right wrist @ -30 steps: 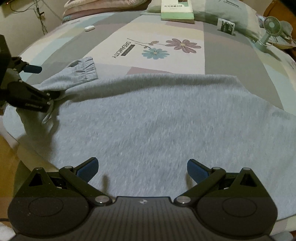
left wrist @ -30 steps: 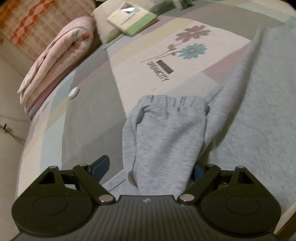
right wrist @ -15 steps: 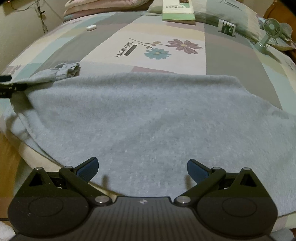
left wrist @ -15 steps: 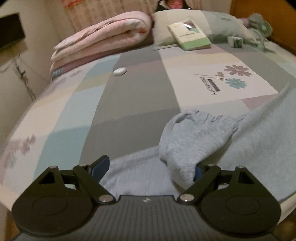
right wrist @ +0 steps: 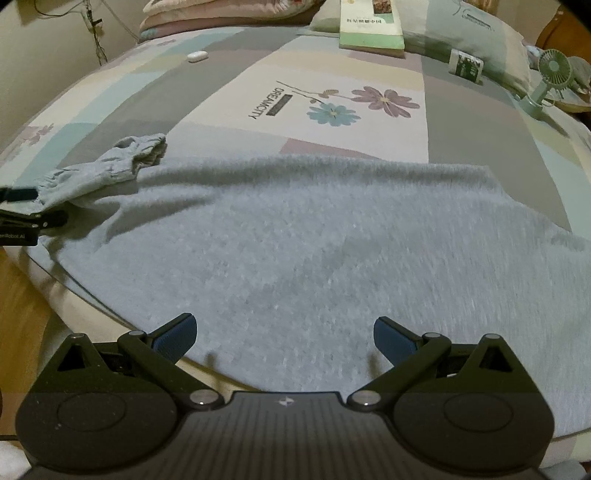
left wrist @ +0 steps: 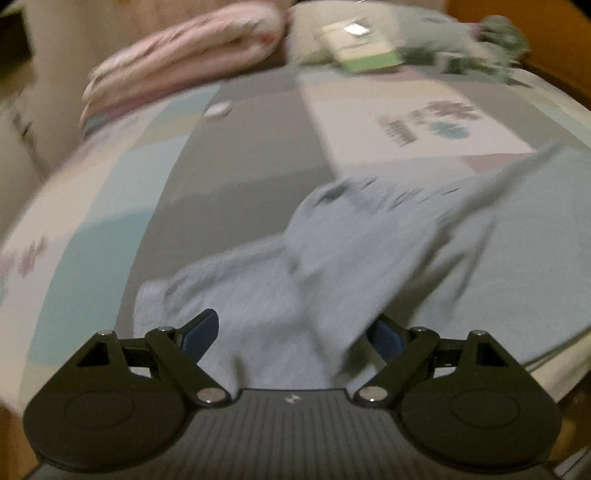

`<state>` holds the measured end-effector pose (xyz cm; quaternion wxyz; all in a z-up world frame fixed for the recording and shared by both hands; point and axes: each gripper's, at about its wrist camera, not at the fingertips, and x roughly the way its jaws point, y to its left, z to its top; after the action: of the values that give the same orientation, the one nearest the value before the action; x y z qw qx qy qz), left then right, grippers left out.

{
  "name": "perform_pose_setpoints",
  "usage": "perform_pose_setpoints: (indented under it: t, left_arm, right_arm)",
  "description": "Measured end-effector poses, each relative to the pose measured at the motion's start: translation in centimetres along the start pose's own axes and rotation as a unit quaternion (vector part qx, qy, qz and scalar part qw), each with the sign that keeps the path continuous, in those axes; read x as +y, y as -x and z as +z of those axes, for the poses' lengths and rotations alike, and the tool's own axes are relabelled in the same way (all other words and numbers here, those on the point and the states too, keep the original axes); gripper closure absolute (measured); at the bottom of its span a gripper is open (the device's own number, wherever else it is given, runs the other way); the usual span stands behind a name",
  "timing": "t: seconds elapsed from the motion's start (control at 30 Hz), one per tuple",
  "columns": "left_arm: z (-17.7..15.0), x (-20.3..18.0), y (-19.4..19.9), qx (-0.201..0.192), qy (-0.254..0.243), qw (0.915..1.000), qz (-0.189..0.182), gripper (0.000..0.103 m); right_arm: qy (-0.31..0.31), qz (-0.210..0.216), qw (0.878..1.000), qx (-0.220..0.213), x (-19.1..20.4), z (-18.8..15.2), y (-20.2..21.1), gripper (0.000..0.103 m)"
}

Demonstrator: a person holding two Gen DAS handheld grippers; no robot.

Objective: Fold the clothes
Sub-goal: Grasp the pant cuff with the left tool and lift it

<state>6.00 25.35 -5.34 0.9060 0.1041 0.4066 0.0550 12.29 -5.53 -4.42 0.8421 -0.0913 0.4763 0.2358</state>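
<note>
Left hand-held gripper [left wrist: 293, 334] stands wide, released, the grey sweatshirt's [right wrist: 332, 258] sleeve [left wrist: 332, 258] bunched between its pads, ungripped. Right hand-held gripper [right wrist: 285, 334] hangs released over the sweatshirt's near hem at the bed's [right wrist: 229, 88] front edge. Bare bedspread lies beyond, up to the book [right wrist: 371, 27] and fan [right wrist: 546, 79]. Since a second ago, the sleeve has dropped from stretched to crumpled at the bed's left side.

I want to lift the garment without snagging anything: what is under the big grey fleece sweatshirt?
Under the grey fleece sweatshirt only the patchwork bedsheet shows, running out past its edges. Whatever else lies beneath the cloth is covered and cannot be seen.
</note>
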Motion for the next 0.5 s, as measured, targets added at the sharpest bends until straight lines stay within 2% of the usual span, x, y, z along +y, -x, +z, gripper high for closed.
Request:
perform_pose_setpoints:
  t: [0.1, 0.2, 0.27, 0.33, 0.4, 0.5]
  left_arm:
    - [1.6, -1.9, -0.8, -0.013, -0.040, 0.9990, 0.015, 0.016]
    - [2.5, -2.8, -1.0, -0.029, -0.051, 0.9981, 0.018, 0.018]
    - [2.4, -2.2, -0.6, -0.034, -0.035, 0.9985, 0.022, 0.024]
    - [2.1, -1.3, -0.2, -0.039, -0.016, 0.9988, 0.026, 0.026]
    - [1.7, -0.2, 0.3, -0.041, 0.008, 0.9986, 0.032, 0.039]
    - [0.6, 2.4, 1.1, -0.034, 0.058, 0.9967, 0.045, 0.040]
  right_arm:
    - [0.002, -0.002, 1.000, 0.000, 0.2, 0.0, 0.1, 0.000]
    - [0.002, -0.002, 1.000, -0.002, 0.2, 0.0, 0.3, 0.000]
    - [0.001, -0.002, 1.000, -0.004, 0.1, -0.1, 0.4, 0.000]
    - [0.000, -0.002, 1.000, -0.004, 0.1, -0.1, 0.4, 0.000]
    - [-0.002, 0.000, 1.000, -0.002, 0.1, -0.1, 0.3, 0.000]
    - [0.000, 0.003, 1.000, 0.002, 0.3, -0.2, -0.1, 0.000]
